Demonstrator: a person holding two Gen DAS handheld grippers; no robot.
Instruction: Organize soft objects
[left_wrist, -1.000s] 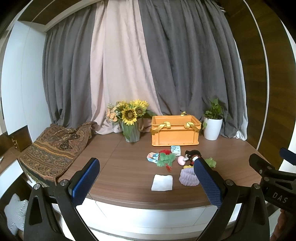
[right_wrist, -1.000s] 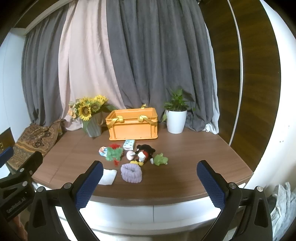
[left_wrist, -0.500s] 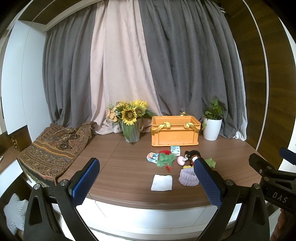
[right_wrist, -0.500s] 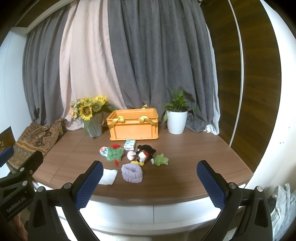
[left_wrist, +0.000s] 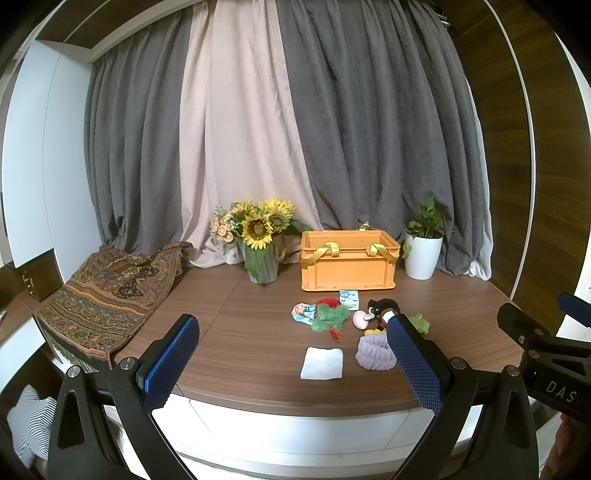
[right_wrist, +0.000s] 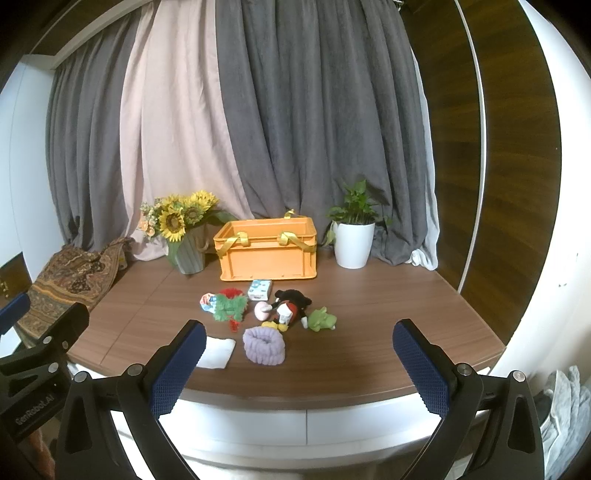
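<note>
Grey and pale pink curtains (left_wrist: 295, 129) fill the upper frame. At centre left, a vase of sunflowers (left_wrist: 258, 240) stands on the brown table (left_wrist: 240, 332). A potted green plant in a white pot (left_wrist: 423, 245) sits centre right. A patterned cloth (left_wrist: 107, 291) drapes over the table's left edge.

The left gripper's pad hides part of the purple scrunchie (left_wrist: 373, 352).

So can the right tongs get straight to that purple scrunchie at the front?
Probably yes. The right tongs are open and empty, and the purple scrunchie lies nearest the table's front edge with nothing in between.
</note>
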